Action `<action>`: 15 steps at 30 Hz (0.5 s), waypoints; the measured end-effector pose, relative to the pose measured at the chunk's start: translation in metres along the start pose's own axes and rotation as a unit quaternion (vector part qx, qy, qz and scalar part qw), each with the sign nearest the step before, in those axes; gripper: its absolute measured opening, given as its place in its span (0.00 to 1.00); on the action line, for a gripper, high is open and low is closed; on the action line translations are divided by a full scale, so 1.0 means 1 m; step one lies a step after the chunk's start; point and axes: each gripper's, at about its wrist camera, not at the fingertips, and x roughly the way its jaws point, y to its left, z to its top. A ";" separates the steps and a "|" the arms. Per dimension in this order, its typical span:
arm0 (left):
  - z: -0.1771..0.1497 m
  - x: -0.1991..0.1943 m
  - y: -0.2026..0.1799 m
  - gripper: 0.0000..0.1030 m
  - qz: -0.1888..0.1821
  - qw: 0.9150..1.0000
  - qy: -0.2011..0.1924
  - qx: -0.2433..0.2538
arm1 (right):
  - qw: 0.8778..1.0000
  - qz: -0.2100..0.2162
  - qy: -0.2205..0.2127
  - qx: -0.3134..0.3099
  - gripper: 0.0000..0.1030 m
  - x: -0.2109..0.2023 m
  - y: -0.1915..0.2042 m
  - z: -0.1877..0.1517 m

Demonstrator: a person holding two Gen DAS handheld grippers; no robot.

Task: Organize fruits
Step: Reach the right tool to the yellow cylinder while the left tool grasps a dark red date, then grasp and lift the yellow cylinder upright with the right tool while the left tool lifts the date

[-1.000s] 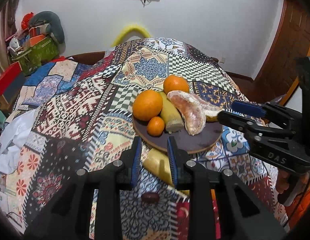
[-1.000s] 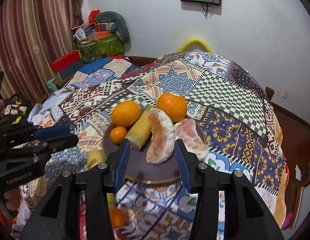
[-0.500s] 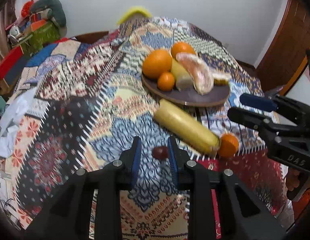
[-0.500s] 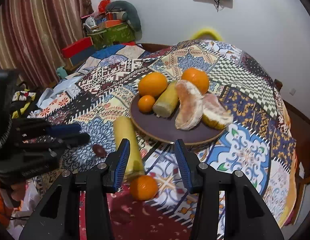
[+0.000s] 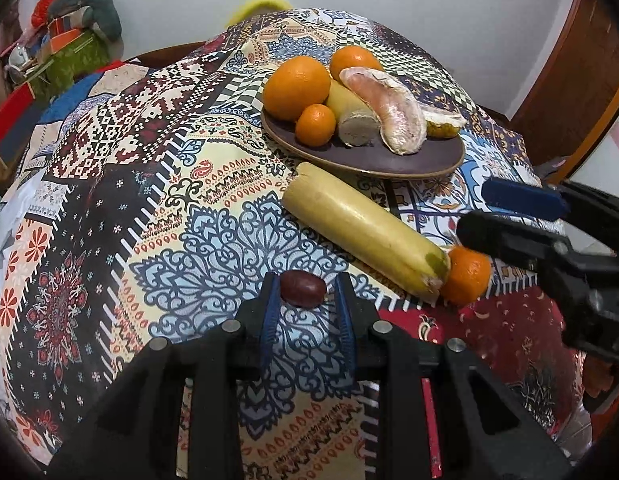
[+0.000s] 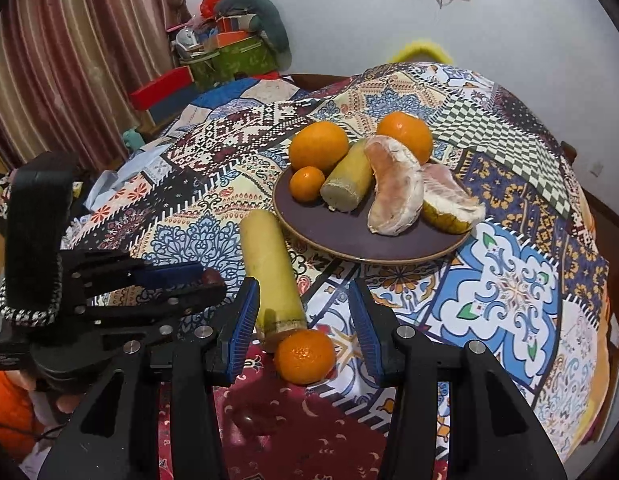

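Patchwork tablecloth (image 5: pixel 109 184) covers the table. Ahead of both grippers, a dark plate (image 6: pixel 349 240) carries oranges, a yellow cut piece and peeled pomelo segments (image 6: pixel 397 188). Long yellow fruit (image 6: pixel 271 268) lies just beyond the right gripper (image 6: pixel 303 320), touching a small orange (image 6: pixel 305 356) that sits between its spread jaws (no contact visible). Left gripper (image 5: pixel 303 308) is likewise unclenched, its blue pads flanking a small dark red fruit (image 5: pixel 302 289) resting on the cloth.
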 end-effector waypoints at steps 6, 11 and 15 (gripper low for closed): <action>-0.002 0.007 0.006 0.26 0.001 1.000 0.001 -0.004 | 1.000 0.012 0.006 -0.011 0.42 0.008 0.008 0.002; -0.002 0.007 0.008 0.19 0.002 1.000 -0.008 -0.007 | 1.000 0.021 0.014 -0.010 0.42 0.017 0.011 0.002; -0.003 0.002 0.017 0.18 -0.001 1.000 -0.013 -0.020 | 0.999 0.026 0.021 -0.011 0.42 0.023 0.013 0.002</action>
